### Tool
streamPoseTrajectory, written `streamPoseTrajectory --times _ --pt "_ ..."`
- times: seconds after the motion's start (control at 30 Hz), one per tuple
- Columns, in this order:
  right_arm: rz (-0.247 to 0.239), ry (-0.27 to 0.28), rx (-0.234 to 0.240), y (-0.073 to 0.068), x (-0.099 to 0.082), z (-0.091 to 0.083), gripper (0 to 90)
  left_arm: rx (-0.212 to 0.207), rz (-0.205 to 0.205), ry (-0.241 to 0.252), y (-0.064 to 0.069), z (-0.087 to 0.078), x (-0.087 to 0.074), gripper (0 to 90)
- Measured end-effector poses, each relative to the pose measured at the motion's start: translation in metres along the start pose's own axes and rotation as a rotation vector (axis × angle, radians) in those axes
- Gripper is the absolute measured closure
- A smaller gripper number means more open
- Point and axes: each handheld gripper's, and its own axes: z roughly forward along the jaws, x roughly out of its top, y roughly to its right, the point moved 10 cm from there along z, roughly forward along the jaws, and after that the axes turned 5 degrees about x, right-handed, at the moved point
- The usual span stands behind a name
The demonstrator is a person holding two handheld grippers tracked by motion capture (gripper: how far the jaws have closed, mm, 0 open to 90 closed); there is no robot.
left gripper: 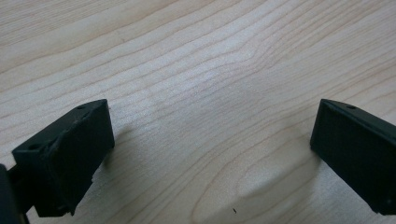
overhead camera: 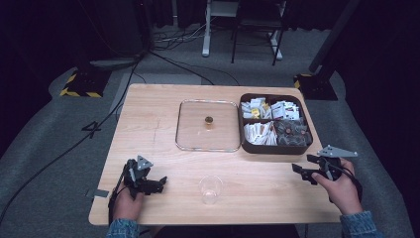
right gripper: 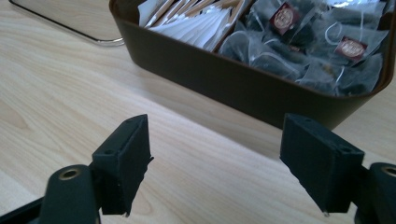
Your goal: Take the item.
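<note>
A clear plastic cup [overhead camera: 210, 189] stands upright near the table's front edge, between my two hands. A brown compartment box [overhead camera: 247, 145] of tea bags and sachets sits at the back right, and its wall [right gripper: 224, 77] fills the far part of the right gripper view. A clear glass lid [overhead camera: 208, 126] with a small round knob lies flat to the left of the box. My left gripper [overhead camera: 159, 183] rests open at the front left, over bare wood [left gripper: 210, 116]. My right gripper [overhead camera: 303, 171] is open at the front right, just short of the box, jaws [right gripper: 215, 170] empty.
The wooden table [overhead camera: 148, 124] has bare room on its left half and along the front. Beyond it lie grey floor, cables [overhead camera: 99, 124], two yellow-and-black striped stand bases [overhead camera: 81, 84] and a chair frame [overhead camera: 255, 29].
</note>
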Motion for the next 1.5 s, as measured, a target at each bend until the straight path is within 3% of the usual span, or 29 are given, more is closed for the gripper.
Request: streamPoseTrajectory --times 0.13,0.23,0.4,0.73,0.87,1.03,1.13,1.3,1.5 --pt "0.004 0.012 -0.002 0.004 0.013 0.001 23.4 0.003 -0.002 0.001 0.0 0.0 0.0 0.0" --pt "-0.016 0.061 -0.005 0.009 0.029 0.003 21.0 0.009 -0.009 0.001 0.0 0.0 0.0 0.0" --pt "-0.023 0.066 -0.018 0.015 0.039 0.006 20.7 0.013 -0.016 0.002 0.0 0.0 -0.001 0.0" --pt "0.023 0.084 -0.047 0.039 0.062 0.014 25.0 0.016 -0.018 0.004 0.0 0.0 0.0 0.0" --pt "0.041 0.088 -0.085 0.057 0.075 0.02 28.7 0.014 -0.021 0.001 0.0 0.0 0.0 0.0" --pt "0.067 0.099 -0.1 0.07 0.081 0.028 30.2 0.014 -0.023 0.0 0.0 0.0 0.0 0.0" --pt "0.086 0.082 -0.108 0.081 0.081 0.043 31.3 0.014 -0.023 -0.001 0.0 0.0 0.0 0.0" --pt "0.107 0.067 -0.108 0.086 0.081 0.061 32.0 0.014 -0.023 -0.001 0.0 0.0 0.0 0.0" --pt "0.115 0.041 -0.093 0.081 0.079 0.078 35.8 0.014 -0.023 0.0 0.0 0.0 0.0 0.0"
